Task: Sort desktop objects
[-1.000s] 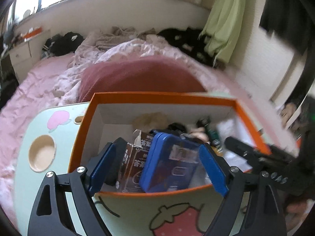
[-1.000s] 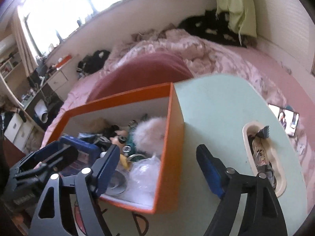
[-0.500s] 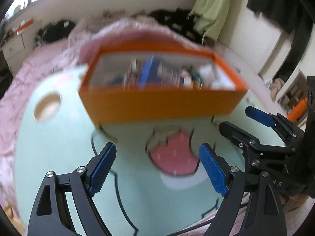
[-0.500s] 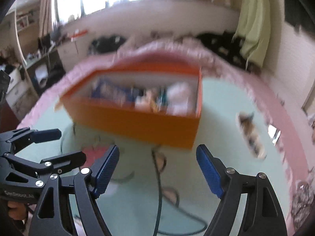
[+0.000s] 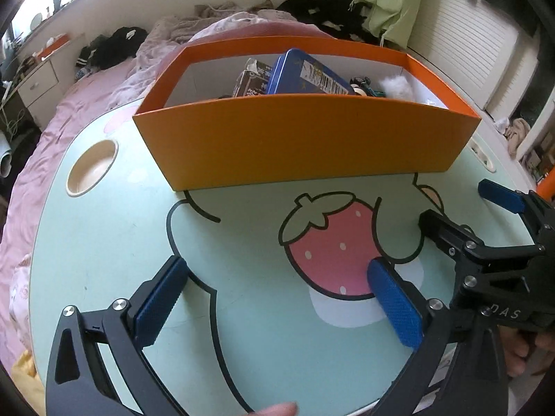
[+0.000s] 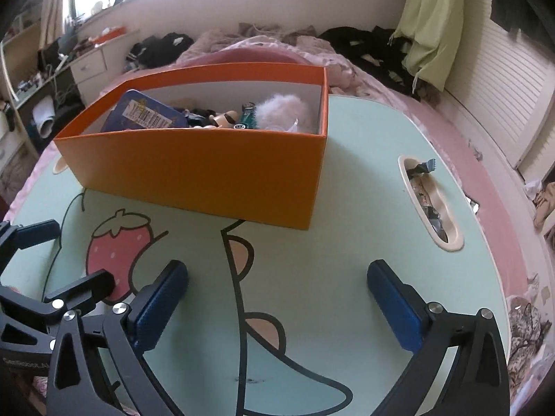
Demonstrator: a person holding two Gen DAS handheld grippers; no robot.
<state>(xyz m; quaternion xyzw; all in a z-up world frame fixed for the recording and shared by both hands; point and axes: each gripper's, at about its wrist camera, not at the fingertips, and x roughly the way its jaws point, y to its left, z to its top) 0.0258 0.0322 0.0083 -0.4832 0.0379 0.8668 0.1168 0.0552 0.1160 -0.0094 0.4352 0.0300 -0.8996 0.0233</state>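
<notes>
Beyond both grippers, the orange box (image 5: pixel 305 145) is sitting across the table (image 5: pixel 104 242), its long side facing them, a blue tin (image 5: pixel 305 72) leaning inside. Left gripper (image 5: pixel 277 298) and right gripper (image 6: pixel 277 298) are hovering side by side, equally near, jaws just opening wide, gripping nothing.

Orange cardboard box (image 5: pixel 305 145), white inside — blue tin with a barcode label (image 5: pixel 305 72); mint-green tabletop (image 6: pixel 364 208) printed with a pink, white-dotted strawberry (image 5: pixel 329 249), black outlines.
</notes>
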